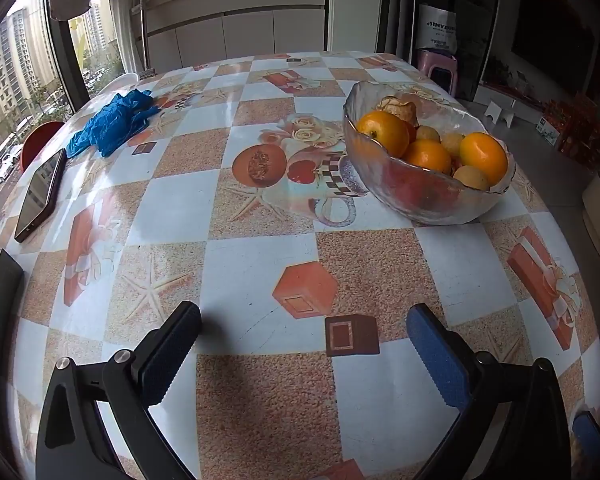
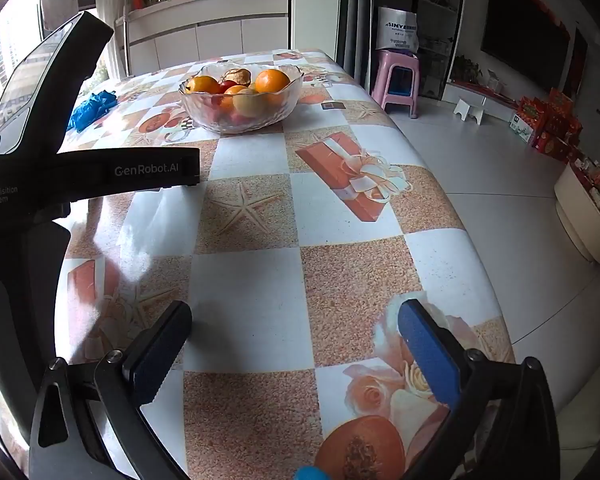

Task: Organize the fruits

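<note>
Evidently the opening step: nothing picked yet. Left gripper (image 1: 304, 320) spread wide, empty, over the tablecloth (image 1: 260, 272); right gripper (image 2: 294, 316) likewise spread, empty. Fruit sits heaped in the glass bowl (image 1: 420, 196), far right of the left gripper. Next move likely calls for reaching out to the bowl. Legible: "GenRobot.AI", "Data Acquisition System" on left device (image 2: 100, 172); far bag (image 2: 396, 28) reads "SINY…".

Both wrist views look down and forward over the checkered tablecloth (image 1: 260, 272), sharing the clear glass fruit bowl (image 1: 428, 196), nearer in the left view.
</note>
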`<state>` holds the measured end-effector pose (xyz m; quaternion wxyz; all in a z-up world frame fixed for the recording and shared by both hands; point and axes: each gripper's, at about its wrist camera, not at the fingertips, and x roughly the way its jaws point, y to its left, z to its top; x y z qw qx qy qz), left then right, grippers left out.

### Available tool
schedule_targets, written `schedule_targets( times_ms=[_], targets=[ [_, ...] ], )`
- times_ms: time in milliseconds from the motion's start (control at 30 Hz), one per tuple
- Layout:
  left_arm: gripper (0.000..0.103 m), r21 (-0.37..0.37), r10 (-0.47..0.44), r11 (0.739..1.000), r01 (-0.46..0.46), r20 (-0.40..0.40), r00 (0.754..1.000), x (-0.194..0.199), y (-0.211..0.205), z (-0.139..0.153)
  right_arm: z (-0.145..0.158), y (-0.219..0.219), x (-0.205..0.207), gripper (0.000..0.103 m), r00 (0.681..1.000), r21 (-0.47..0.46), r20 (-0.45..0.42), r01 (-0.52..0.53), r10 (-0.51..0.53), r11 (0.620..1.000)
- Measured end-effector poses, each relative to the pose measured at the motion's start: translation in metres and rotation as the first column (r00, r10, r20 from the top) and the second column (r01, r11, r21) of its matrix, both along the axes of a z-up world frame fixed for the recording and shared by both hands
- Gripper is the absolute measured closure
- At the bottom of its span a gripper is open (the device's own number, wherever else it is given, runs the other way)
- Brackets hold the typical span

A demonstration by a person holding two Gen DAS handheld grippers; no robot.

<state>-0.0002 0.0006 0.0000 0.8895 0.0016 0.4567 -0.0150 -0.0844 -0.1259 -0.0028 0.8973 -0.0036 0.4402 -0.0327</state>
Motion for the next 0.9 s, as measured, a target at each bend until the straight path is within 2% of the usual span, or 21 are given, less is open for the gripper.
schedule_targets(
  times_ms=[900],
  targets=[
    [0.000, 0.000, 0.000, 1.000, 0.000, 0.001, 1.000, 0.0000, 0.0000, 0.0000, 0.0009, -0.0009, -0.0015, 0.000, 1.000, -0.006, 0.003, 0.011, -0.011, 1.000]
  ],
)
